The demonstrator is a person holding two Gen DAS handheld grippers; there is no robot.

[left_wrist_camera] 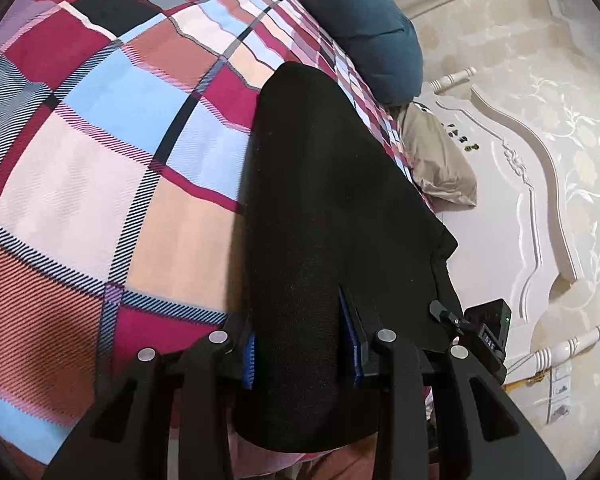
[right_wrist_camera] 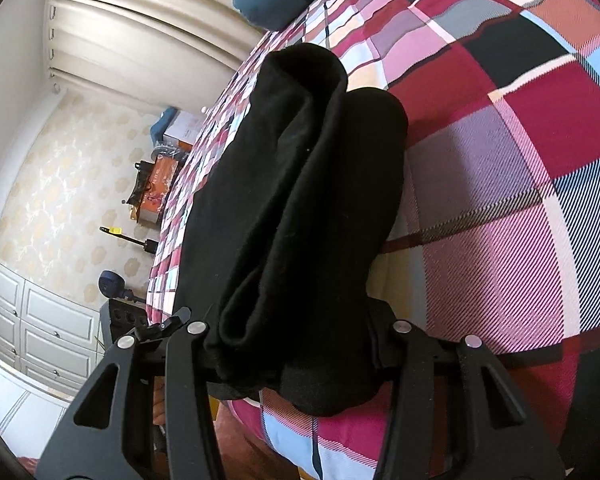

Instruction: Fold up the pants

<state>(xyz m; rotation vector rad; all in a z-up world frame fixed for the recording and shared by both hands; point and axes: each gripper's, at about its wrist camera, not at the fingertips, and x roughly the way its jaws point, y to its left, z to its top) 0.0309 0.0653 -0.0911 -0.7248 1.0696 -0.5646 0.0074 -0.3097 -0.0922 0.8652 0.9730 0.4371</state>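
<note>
Black pants (left_wrist_camera: pixel 320 208) lie lengthwise on a plaid bedspread (left_wrist_camera: pixel 100 160). In the left wrist view my left gripper (left_wrist_camera: pixel 302 356) is shut on the near end of the pants, with a thick fold of black cloth between its blue pads (left_wrist_camera: pixel 250 360). In the right wrist view the pants (right_wrist_camera: pixel 300 184) show two legs side by side, reaching away toward a blue pillow. My right gripper (right_wrist_camera: pixel 296 360) is shut on the near end, and the bunched cloth hides its fingertips. The other gripper's tip (left_wrist_camera: pixel 484 332) shows at the pants' right edge.
A blue pillow (left_wrist_camera: pixel 372 36) and a beige pillow (left_wrist_camera: pixel 436 160) lie at the far end of the bed by a white headboard (left_wrist_camera: pixel 512 184). Beside the bed are boxes (right_wrist_camera: pixel 156 184), a white cabinet (right_wrist_camera: pixel 40 320) and curtains (right_wrist_camera: pixel 140 20).
</note>
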